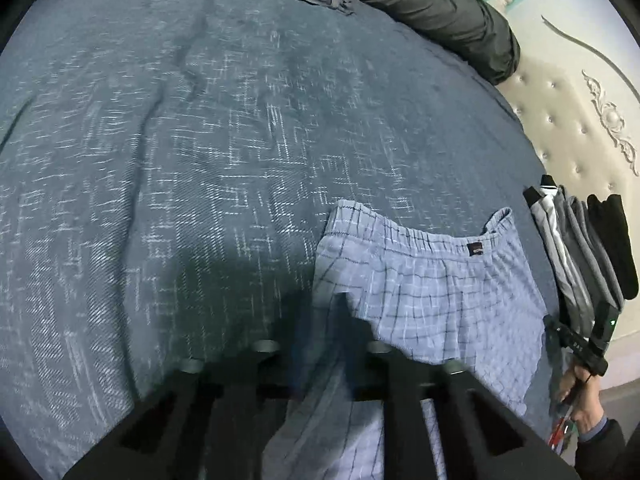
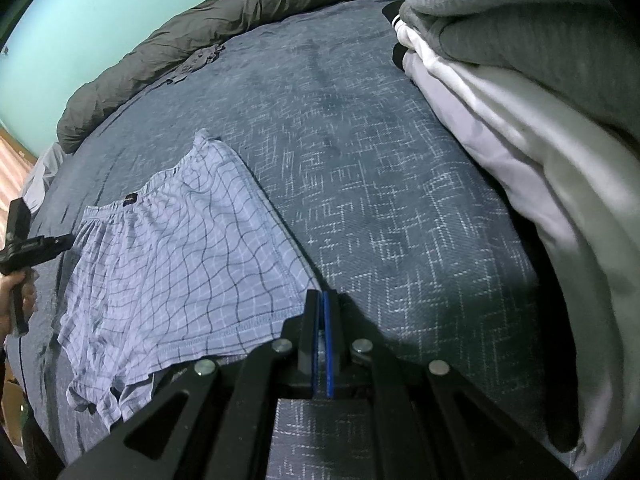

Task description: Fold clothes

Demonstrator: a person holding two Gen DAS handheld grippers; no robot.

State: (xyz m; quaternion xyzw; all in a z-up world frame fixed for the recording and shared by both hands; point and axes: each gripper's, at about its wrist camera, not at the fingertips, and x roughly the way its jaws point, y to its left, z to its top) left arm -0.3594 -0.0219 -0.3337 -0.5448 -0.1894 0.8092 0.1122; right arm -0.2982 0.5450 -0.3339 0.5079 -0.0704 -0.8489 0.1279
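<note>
Shorts: checked blue shorts [image 2: 176, 256] lie spread on the bed [image 1: 200, 140], waistband away from the person; near leg hem bunched, partly cut off behind the gripper frames.
Right gripper: right gripper [image 2: 323, 304] has its jaws pressed together at the hem corner of the shorts; whether cloth is pinched between the pads is hard to make out.
Left gripper: left gripper [image 1: 320, 320] is blurred and dark over the shorts' edge; cloth runs between its fingers, but I cannot tell how far apart they are.
Stack: folded clothes [image 2: 520, 100] just right of the shorts, cut off by the frame edge.
Behind: dark quilt [image 1: 420, 0] along the far side; padded headboard [image 1: 568, 112].
</note>
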